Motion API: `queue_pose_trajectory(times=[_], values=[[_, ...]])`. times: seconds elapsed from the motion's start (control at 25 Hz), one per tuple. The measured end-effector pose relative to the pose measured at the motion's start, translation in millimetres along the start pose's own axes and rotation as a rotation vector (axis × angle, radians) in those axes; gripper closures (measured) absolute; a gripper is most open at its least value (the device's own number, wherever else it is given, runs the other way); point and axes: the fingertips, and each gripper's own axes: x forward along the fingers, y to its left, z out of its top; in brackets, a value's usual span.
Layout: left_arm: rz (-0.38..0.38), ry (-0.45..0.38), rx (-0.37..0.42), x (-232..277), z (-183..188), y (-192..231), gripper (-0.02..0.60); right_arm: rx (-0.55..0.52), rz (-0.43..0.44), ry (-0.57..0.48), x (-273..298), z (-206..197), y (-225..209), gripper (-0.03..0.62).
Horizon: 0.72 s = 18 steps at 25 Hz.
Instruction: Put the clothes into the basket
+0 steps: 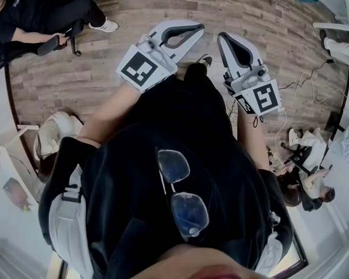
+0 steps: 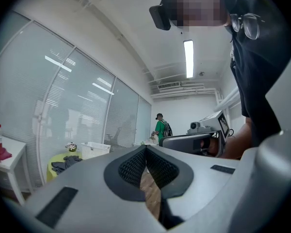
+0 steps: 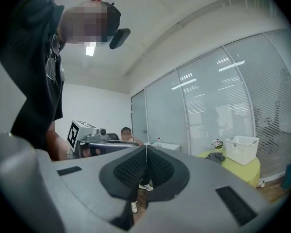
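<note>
Wood floor [image 1: 104,63] underfoot. Left gripper [image 2: 145,148] and right gripper [image 3: 146,147] held level, jaws closed on nothing. Basket [image 3: 241,149] and clothes [image 3: 216,156] sit on table [image 3: 245,171], well apart from both.

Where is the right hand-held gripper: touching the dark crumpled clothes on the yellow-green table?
Apart. The right gripper view shows the right hand-held gripper empty, the dark crumpled clothes lying far beyond it.
</note>
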Motion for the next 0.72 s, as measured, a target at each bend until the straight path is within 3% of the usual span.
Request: queue_pose_trajectory(times=[0.4, 0.72], values=[[0.035, 0.005, 0.012, 44, 4, 33, 0.572, 0.004, 0.039, -0.013, 17, 5, -55, 0.566], [0.05, 0.006, 0.025, 111, 16, 54, 0.572, -0.011, 0.084, -0.018, 25, 17, -129, 0.567]])
